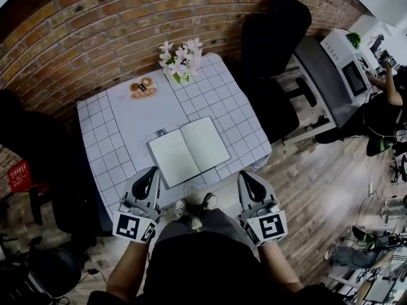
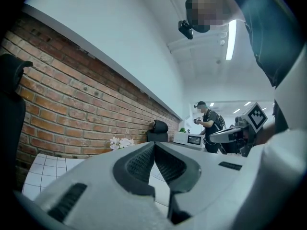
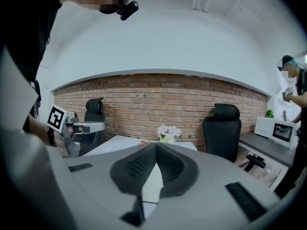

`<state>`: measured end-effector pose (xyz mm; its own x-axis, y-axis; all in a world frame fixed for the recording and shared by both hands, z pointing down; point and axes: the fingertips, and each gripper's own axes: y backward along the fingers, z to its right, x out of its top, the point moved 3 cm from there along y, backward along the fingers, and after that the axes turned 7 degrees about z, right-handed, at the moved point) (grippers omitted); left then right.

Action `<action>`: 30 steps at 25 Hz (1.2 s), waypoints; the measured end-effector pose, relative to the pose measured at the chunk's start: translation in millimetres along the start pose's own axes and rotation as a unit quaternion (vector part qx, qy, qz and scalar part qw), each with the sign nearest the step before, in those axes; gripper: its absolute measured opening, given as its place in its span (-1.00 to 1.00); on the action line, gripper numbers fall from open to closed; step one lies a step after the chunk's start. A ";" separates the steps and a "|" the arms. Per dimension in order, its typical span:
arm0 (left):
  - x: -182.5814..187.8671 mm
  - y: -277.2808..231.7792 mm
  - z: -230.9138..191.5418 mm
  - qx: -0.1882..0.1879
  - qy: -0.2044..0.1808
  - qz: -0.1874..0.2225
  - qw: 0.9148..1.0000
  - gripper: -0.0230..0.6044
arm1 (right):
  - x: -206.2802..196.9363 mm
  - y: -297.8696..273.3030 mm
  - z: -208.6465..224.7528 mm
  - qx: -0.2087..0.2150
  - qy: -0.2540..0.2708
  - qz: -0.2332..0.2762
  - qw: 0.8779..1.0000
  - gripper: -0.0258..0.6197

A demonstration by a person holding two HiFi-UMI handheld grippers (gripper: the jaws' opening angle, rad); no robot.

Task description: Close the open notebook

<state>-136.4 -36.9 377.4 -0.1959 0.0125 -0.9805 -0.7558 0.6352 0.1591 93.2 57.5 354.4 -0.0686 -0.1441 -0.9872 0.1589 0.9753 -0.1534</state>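
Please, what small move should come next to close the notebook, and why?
Probably advance the right gripper toward the right page edge of the open notebook. It and the left gripper are shut, empty and short of the notebook, which lies flat open.

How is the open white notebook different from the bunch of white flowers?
The open white notebook lies flat at the near edge; the bunch of white flowers stands upright at the far edge. The notebook is wide and rectangular, the flowers small and bushy. Both are white, on the checked table.
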 end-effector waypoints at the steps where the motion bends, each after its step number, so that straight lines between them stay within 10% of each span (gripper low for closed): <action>1: 0.7 -2.0 0.0 0.003 -0.001 0.001 1.000 -0.85 | 1.7 -4.4 2.4 0.004 0.000 0.000 1.000 -0.88; 15: 10.4 -16.8 5.0 0.103 -0.018 0.002 0.995 -0.85 | -12.8 -66.5 47.8 0.098 -0.015 0.005 0.995 -0.88; 30: -74.2 9.3 -9.7 0.204 0.008 -0.095 0.974 -0.84 | -121.1 -120.4 75.7 0.144 -0.098 -0.119 0.977 -0.87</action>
<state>-135.0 -39.4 452.8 -0.0887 -0.1446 -0.9855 -0.4693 0.8788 -0.0867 156.9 -55.2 489.1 0.0482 -0.4178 -0.9072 0.4344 0.8267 -0.3577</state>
